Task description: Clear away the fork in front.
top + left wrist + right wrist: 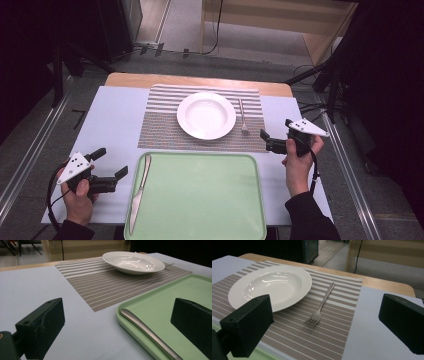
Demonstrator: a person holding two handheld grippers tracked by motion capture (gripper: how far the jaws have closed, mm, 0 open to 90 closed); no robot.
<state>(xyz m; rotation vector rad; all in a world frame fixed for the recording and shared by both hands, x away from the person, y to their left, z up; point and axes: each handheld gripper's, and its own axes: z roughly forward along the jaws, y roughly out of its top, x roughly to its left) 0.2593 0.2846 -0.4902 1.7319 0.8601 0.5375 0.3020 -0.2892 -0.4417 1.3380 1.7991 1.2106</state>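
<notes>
A white deep plate point(206, 115) sits on a striped grey placemat point(160, 125), with a fork point(243, 117) lying just right of it, tines toward me. In front of the mat is a light green tray point(200, 200); a knife point(140, 190) lies along its left side. My left gripper point(111, 161) is open beside the tray's left edge, and its own view shows the knife handle point(147, 333) between the jaws. My right gripper point(276, 128) is open at the mat's right edge, looking at the fork point(320, 307) and plate point(272, 287), holding nothing.
A pale blue sheet point(115, 115) covers the table, whose wooden far edge point(200, 81) shows beyond the mat. Dark stands and cables flank the table on both sides. Bare sheet lies left of the mat.
</notes>
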